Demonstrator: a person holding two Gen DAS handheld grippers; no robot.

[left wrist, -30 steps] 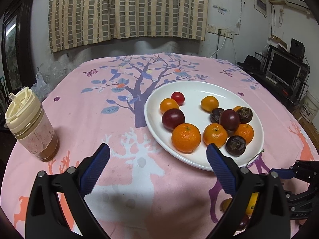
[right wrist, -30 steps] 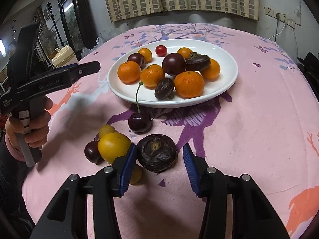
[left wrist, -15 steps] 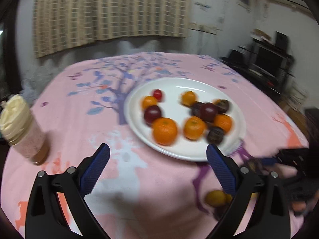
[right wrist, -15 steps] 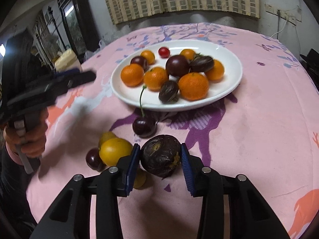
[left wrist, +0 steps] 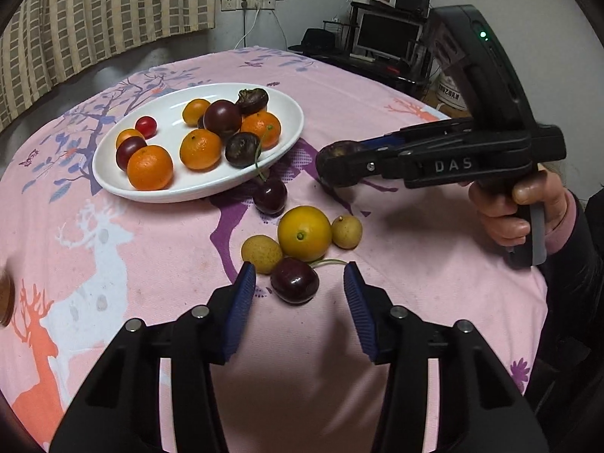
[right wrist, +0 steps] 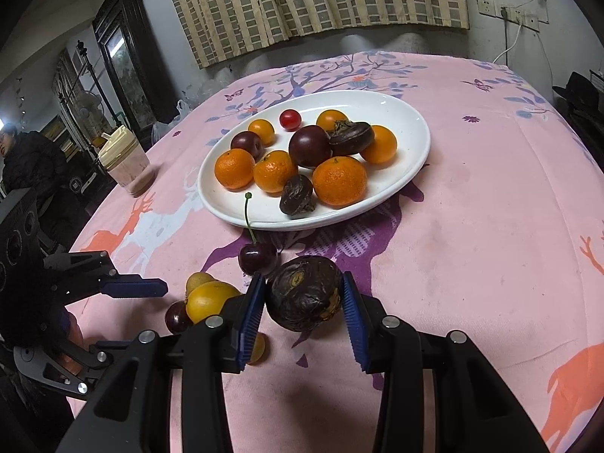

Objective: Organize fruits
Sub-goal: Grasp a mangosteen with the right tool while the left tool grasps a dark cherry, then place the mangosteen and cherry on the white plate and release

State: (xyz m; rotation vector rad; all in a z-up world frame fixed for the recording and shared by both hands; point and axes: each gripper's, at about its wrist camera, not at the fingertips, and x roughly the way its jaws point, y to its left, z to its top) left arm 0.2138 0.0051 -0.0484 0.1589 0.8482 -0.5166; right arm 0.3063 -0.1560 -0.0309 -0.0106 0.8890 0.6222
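Most of the fruit already sits on the white plate [right wrist: 417, 134]: we count mandarins, plums, a cherry tomato and two wrinkled dark fruits. A small cluster is left on the pink surface [right wrist: 490, 226]: a yellow orange [left wrist: 304, 233], two small tan fruits, and two cherries, one [left wrist: 269, 195] beside the plate's rim.

Our right claw [right wrist: 301, 300] is closed on a wrinkled dark passion fruit [right wrist: 304, 292], both blue pads touching its sides; seen from the left wrist it appears lifted off the cloth, short of the plate. Our left claw [left wrist: 299, 285] stands open, its fingers either side of the nearer cherry [left wrist: 295, 280] without touching it.

A second ago the right claw's fingers stood apart around the passion fruit as it lay on the cloth; half a second ago they had closed on it. The left claw, then spread wide and facing the plate from farther back, has swung round to the loose cluster and narrowed. We judge the job well past halfway, with six pieces to move.
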